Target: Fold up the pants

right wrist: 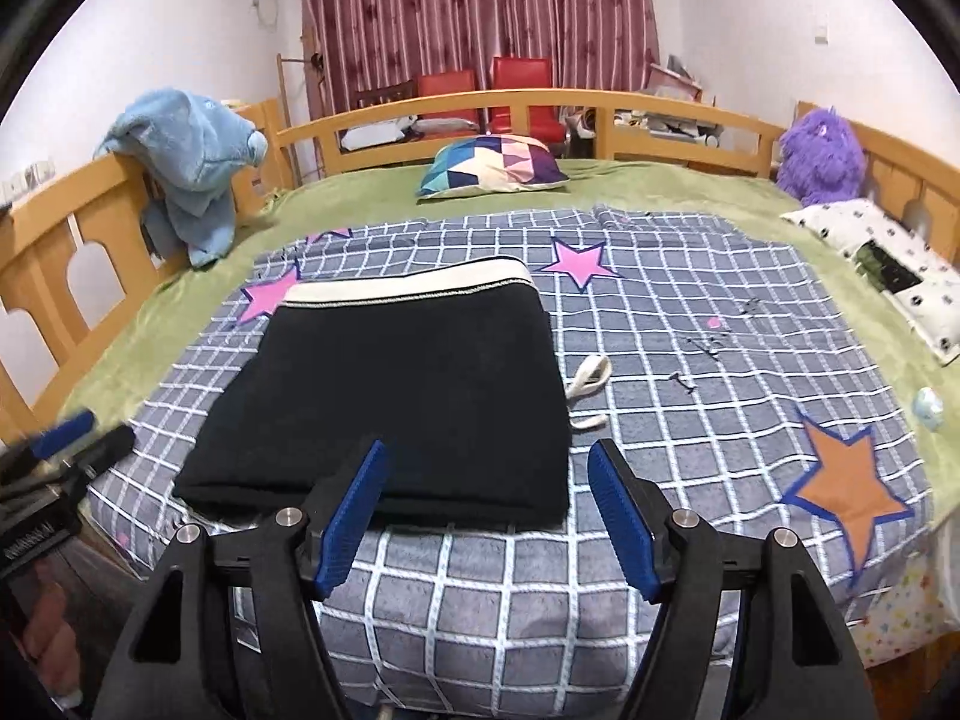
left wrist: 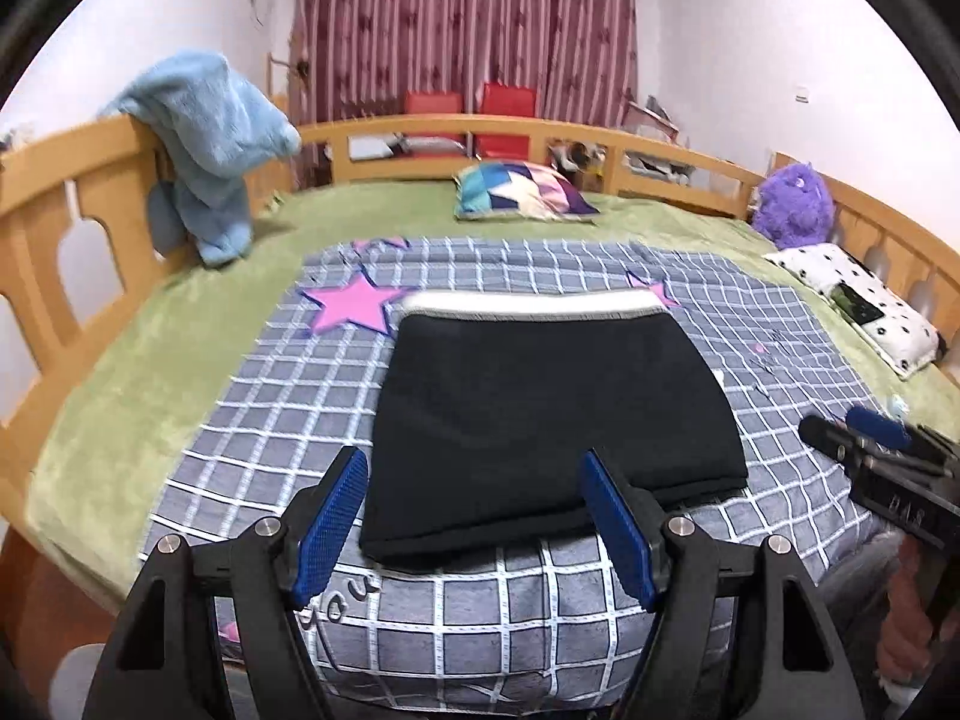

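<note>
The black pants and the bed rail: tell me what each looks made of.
Black pants: soft matte knit fabric, likely cotton blend, with a pale ribbed elastic waistband. Bed rail: light wood, smooth and probably varnished, judging by its even sheen.

Wooden-railed bed [right wrist: 528,99] carries a green blanket [right wrist: 690,192]. On it: checked star-patterned quilt [right wrist: 690,324] centre, patchwork pillow [right wrist: 492,167] far, dotted pillow [right wrist: 888,264] right, purple plush [right wrist: 822,156] far right.

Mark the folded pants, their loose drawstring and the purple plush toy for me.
folded pants [right wrist: 390,396]: right wrist view, middle of the black top layer.
drawstring [right wrist: 591,375]: right wrist view, the white loop beside the pants.
purple plush toy [right wrist: 822,156]: right wrist view, its furry body.
</note>
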A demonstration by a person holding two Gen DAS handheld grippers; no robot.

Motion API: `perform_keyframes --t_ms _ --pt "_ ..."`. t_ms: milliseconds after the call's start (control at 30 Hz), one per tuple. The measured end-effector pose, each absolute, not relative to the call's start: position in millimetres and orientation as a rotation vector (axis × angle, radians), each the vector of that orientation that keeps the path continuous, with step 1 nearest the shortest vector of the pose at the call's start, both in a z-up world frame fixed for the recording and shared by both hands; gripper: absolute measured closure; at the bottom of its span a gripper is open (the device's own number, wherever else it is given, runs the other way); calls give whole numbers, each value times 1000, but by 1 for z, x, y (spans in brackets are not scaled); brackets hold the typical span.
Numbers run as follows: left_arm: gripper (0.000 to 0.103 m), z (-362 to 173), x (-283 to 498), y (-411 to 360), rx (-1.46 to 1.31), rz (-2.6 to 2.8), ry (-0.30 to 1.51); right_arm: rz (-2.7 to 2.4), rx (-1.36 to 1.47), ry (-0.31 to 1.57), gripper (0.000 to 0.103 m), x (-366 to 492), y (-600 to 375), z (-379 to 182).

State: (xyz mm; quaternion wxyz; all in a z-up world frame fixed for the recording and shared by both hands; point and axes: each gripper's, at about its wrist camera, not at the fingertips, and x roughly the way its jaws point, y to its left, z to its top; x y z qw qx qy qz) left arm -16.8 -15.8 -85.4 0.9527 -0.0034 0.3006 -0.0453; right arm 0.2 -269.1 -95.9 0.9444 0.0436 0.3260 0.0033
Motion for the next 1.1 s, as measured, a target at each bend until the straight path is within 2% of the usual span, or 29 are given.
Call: perform_keyframes --t_ms 67,233,600,1100 --pt "26 -80 -21 -17 -15 -101 599 10 92 677 15 -3 -266 -94" --pt "23 -78 -27 -15 -48 -109 624 -11 76 621 4 -20 -262 -86" --pt "17 -77 -35 -18 -55 -72 622 33 149 632 4 -30 -262 -83" --pt "17 -86 -32 -15 -52 -61 676 30 139 680 4 -23 -259 -92"
